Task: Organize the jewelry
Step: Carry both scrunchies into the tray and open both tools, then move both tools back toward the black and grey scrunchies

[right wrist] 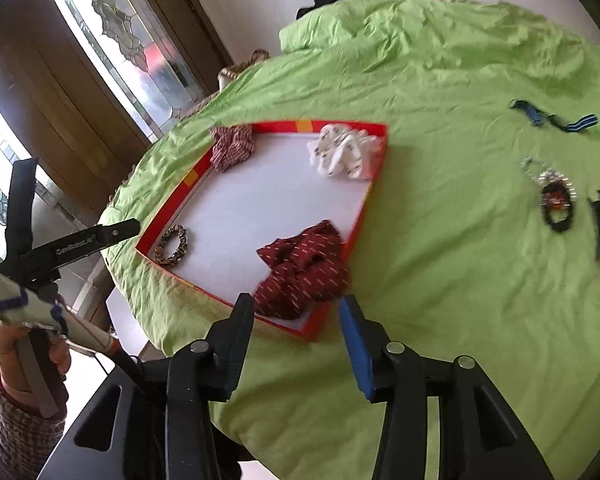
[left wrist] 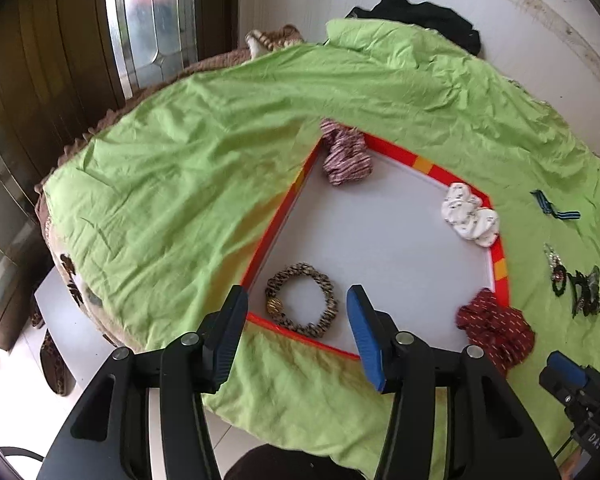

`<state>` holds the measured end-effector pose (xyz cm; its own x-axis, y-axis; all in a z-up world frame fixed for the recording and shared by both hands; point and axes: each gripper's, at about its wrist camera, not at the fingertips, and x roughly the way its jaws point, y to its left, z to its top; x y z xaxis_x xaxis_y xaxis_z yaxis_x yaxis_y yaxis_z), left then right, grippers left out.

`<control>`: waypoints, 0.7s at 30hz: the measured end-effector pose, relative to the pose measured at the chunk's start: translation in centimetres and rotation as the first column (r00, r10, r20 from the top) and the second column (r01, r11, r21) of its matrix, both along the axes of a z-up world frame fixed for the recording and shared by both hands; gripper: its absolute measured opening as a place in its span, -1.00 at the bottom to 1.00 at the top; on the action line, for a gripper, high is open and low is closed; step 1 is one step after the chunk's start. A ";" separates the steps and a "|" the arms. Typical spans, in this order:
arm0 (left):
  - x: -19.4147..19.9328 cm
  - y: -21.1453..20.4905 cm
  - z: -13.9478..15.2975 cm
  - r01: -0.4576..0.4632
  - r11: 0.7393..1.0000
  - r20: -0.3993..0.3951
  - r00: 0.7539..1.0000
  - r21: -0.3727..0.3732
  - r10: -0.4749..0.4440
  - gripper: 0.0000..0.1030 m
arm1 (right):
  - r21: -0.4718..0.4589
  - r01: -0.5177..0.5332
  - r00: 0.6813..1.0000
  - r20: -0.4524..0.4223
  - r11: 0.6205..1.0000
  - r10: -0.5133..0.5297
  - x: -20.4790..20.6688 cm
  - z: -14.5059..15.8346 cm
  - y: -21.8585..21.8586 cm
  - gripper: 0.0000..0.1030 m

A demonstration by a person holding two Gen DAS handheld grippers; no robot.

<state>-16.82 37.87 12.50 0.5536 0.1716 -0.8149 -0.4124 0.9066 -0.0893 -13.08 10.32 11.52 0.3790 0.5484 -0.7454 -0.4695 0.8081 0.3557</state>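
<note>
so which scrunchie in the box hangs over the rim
The dark red scrunchie, at the box corner nearest the right tool. The leopard, white and striped ones lie inside.

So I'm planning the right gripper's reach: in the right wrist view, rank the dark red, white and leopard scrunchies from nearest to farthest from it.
From the right gripper:
1. Dark red scrunchie, just ahead, at the tray's near corner.
2. Leopard scrunchie, ahead-left, in the tray's left corner.
3. White scrunchie, at the tray's far corner.
</note>
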 end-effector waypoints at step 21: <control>0.4 -18.9 2.3 0.309 0.948 0.009 0.951 0.077 -0.310 0.07 | -0.039 0.358 0.933 0.042 0.933 -0.356 -3.1 -1.6 -21.8 0.00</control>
